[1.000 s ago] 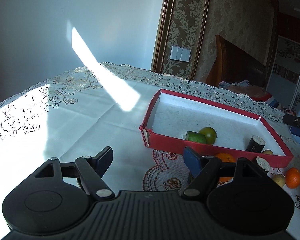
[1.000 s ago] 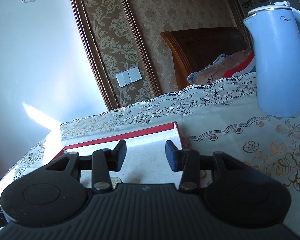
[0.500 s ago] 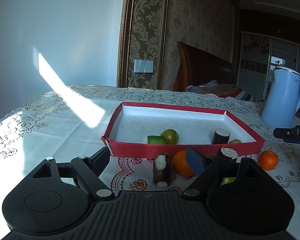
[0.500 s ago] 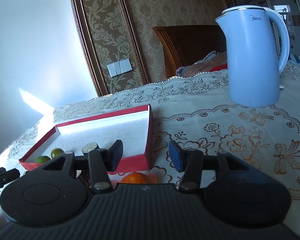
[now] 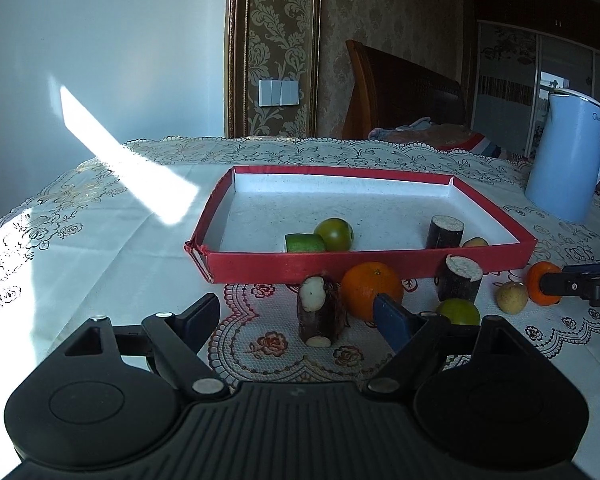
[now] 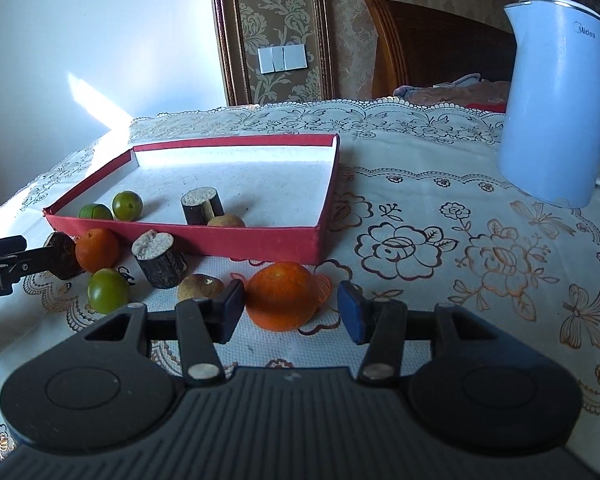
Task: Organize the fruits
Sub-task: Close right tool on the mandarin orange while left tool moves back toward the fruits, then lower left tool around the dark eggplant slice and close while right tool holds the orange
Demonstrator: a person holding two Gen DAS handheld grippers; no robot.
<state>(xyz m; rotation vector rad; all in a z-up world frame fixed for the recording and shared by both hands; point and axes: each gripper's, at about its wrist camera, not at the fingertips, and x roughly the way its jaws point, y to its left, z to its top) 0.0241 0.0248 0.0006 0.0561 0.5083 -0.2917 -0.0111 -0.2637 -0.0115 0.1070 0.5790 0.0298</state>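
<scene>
A red tray (image 5: 364, 269) (image 6: 260, 242) with a white floor holds two green fruits (image 5: 335, 233), a dark cane piece (image 5: 444, 232) and a small brown fruit. In front of it lie two dark cane pieces (image 5: 318, 314) (image 6: 158, 258), two oranges (image 5: 370, 290) (image 6: 282, 296), a green fruit (image 6: 108, 290) and a brown fruit (image 6: 200, 286). My left gripper (image 5: 300, 320) is open, the lying cane piece just ahead between its fingers. My right gripper (image 6: 290, 312) is open around the nearer orange.
A light blue kettle (image 6: 556, 92) (image 5: 566, 156) stands on the lace tablecloth to the right of the tray. A sunlit patch lies at the table's left. A wall, a light switch and a wooden headboard are behind the table.
Both grippers have come lower and closer to the loose fruit in front of the tray. The orange now sits between the right fingers, the lying cane piece before the left ones.
</scene>
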